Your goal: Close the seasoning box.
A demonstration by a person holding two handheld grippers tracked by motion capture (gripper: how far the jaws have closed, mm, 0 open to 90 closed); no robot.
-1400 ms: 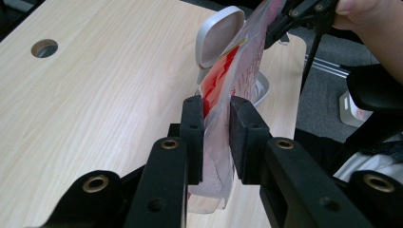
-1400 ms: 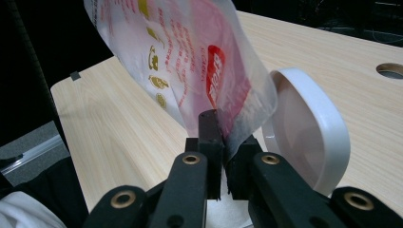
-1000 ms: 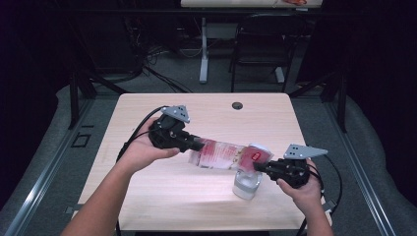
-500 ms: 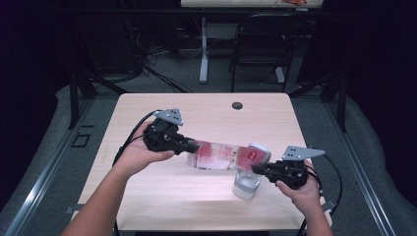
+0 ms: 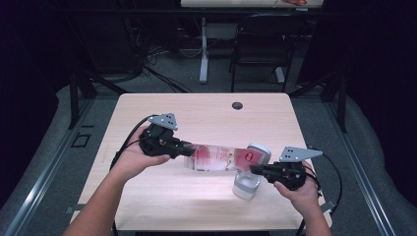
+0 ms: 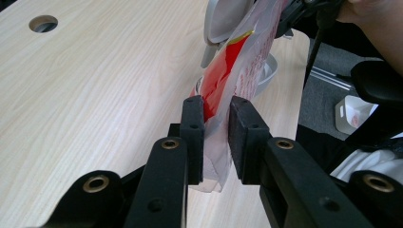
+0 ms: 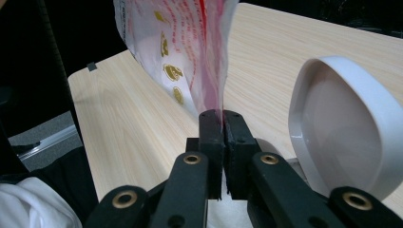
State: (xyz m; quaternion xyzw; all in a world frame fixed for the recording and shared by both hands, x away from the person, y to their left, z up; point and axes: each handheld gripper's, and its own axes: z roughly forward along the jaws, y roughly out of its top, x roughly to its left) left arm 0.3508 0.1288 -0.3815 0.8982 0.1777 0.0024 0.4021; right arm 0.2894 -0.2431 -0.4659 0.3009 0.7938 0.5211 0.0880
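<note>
Bag (image 5: 221,158) now hangs stretched further left than a second ago, as the left gripper (image 5: 184,147) has drawn away. Bare table (image 5: 206,118) lies behind it; the right gripper (image 5: 255,169) sits close to the table's right edge, over a white container (image 5: 246,184). Each gripper's jaws are clenched on one end of the bag.

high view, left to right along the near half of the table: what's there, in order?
Left hand → left tool, shut on one end of the plastic bag → bag stretched between both tools → right tool, shut on its other end → right hand.
</note>
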